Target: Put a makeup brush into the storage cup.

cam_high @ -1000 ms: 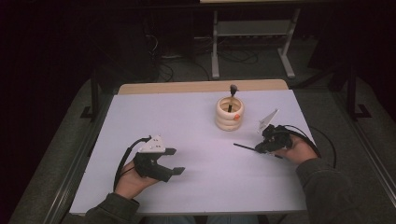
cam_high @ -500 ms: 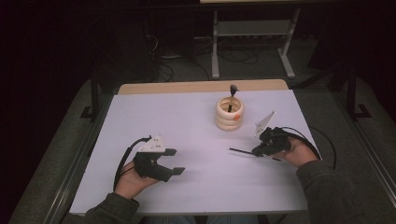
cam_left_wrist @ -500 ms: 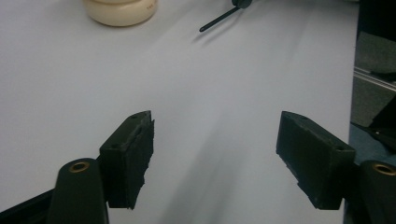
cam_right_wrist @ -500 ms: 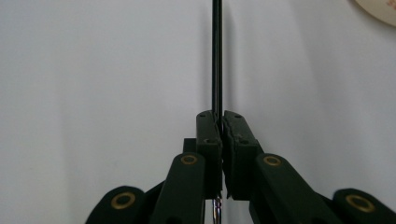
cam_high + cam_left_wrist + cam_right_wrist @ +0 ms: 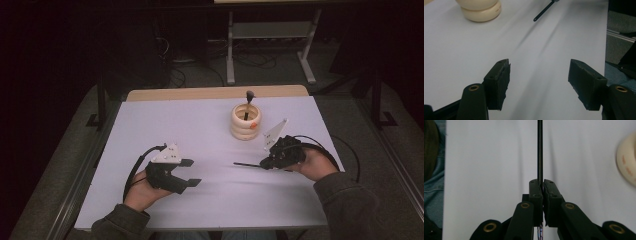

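Since the earlier frame the right tongs (image 5: pixel 264 164) have lifted and carried the thin black rod (image 5: pixel 246 164) a little toward the counter's (image 5: pixel 200 115) middle, jaws clamped tight on its end. The left tongs (image 5: pixel 189 172) rest near the counter's front, empty, having just been closing partway. Held by so little, the rod could pivot or slip and miss the ring holder (image 5: pixel 245 121).
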`<control>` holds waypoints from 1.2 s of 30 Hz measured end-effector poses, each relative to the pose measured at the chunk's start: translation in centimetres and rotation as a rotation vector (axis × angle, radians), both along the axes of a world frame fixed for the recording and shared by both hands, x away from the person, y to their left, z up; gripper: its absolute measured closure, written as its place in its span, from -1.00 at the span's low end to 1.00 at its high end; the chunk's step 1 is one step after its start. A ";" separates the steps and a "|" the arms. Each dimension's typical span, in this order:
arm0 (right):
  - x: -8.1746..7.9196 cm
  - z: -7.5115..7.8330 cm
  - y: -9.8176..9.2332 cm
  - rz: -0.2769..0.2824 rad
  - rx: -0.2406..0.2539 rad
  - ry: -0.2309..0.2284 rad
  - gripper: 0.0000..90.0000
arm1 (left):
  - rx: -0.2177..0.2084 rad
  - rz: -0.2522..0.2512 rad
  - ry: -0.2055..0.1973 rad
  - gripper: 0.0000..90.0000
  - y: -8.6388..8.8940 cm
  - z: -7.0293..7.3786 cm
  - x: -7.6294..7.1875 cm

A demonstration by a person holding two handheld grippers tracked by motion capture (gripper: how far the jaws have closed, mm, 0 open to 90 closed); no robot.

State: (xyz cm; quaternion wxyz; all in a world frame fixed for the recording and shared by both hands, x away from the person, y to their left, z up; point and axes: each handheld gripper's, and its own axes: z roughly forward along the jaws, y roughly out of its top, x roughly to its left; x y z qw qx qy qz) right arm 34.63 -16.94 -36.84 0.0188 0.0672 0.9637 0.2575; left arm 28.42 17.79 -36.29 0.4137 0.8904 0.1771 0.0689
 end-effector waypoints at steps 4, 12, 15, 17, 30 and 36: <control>-0.7 1.1 1.5 0.043 0.019 -0.017 0.89 | 0.033 -0.027 -0.016 -0.19 -0.7 1.2 0.1; -1.7 2.1 4.0 0.115 0.048 -0.025 0.89 | 0.078 -0.090 -0.009 -0.03 -2.6 1.8 0.5; -2.1 2.4 4.9 0.139 0.054 -0.026 0.89 | 0.107 -0.122 -0.004 0.04 -3.3 1.8 0.6; -2.2 2.5 5.1 0.151 0.060 -0.028 0.89 | 0.107 -0.122 -0.004 0.09 -3.3 1.8 0.6; -2.9 2.6 7.4 0.223 0.059 -0.027 0.89 | 0.206 -0.226 0.036 0.52 -5.9 1.1 0.6; -3.3 2.6 8.2 0.248 0.050 -0.028 0.89 | 0.231 -0.258 0.034 0.69 -6.2 0.9 0.5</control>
